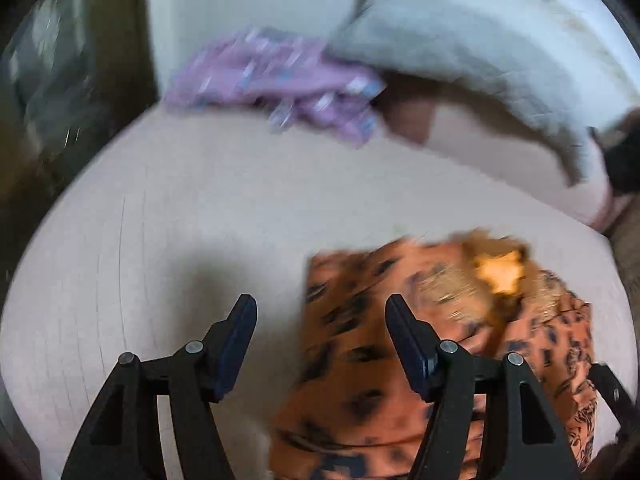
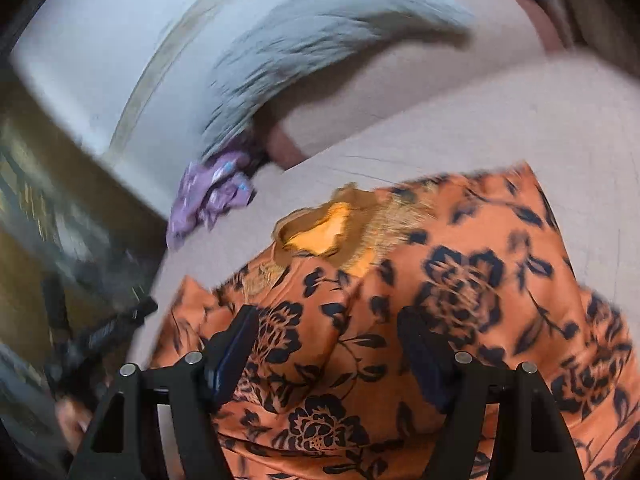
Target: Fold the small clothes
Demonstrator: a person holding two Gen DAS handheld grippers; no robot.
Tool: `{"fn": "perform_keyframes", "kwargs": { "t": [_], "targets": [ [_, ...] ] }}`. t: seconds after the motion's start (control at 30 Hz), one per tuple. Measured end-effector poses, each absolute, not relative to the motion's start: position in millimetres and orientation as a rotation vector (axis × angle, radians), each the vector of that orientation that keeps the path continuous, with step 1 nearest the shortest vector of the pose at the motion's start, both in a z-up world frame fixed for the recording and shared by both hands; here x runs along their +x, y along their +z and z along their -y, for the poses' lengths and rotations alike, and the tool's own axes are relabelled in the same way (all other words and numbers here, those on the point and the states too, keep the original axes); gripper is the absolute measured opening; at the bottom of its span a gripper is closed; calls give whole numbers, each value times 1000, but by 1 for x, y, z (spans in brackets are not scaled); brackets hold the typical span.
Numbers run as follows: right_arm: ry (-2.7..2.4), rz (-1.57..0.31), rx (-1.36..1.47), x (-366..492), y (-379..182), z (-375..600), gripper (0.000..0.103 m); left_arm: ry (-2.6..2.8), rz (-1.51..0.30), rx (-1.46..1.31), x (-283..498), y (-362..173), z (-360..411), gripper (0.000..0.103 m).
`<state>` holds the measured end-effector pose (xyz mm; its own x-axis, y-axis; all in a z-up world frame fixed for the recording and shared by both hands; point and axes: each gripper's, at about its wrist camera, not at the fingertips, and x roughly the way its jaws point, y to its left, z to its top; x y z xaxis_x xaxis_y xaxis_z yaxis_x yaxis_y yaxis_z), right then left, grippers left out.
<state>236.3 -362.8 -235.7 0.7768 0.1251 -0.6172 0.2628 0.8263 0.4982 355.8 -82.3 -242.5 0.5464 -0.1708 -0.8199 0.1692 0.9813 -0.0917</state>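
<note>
An orange garment (image 1: pixel 360 360) with a black flower print lies on the pale bed sheet (image 1: pixel 180 208), its neck opening (image 2: pixel 320 232) facing away from me. My left gripper (image 1: pixel 322 312) hangs open over the garment's left edge, nothing between its pads. My right gripper (image 2: pixel 332 320) stands open above the middle of the same orange garment (image 2: pixel 460 300), and no cloth is pinched between its pads. Both views are blurred by motion.
A crumpled purple garment (image 1: pixel 280 80) lies at the far edge of the sheet, next to a grey pillow (image 1: pixel 460 52). Behind them is a white wall (image 1: pixel 240 0). The other gripper's black frame (image 2: pixel 104 332) shows at the left of the right wrist view.
</note>
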Motion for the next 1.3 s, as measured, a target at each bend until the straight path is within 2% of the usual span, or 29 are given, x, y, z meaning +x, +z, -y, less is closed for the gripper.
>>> {"fn": "perform_keyframes", "kwargs": {
  "t": [0.13,0.3,0.57,0.63,0.67,0.7,0.77,1.07,1.23,1.3],
  "targets": [
    [-29,-724,327,255,-235,302,75,-162,-1105,80,361,-282,85,68],
    [-38,-781,54,277,-250,248,75,-214,-1147,152,347,-304,101,68],
    [-137,-896,-76,321,-285,248,73,-211,-1135,163,340,-302,105,68],
    [-118,-889,9,321,-284,258,56,-211,-1132,149,342,-300,102,68],
    [-123,-891,26,320,-279,263,30,-208,-1130,143,344,-300,100,68],
    [-125,-887,46,318,-273,269,22,-202,-1125,137,345,-299,100,68],
    [-127,-847,118,309,-258,290,13,-190,-1107,131,344,-293,101,68],
    [-192,-755,520,220,-216,398,11,-199,-1063,153,334,-281,126,68],
    [-222,-803,635,191,-226,437,11,-234,-1070,250,313,-292,153,68],
    [-253,-846,720,180,-241,454,16,-235,-1068,281,306,-295,158,68]
  ]
}}
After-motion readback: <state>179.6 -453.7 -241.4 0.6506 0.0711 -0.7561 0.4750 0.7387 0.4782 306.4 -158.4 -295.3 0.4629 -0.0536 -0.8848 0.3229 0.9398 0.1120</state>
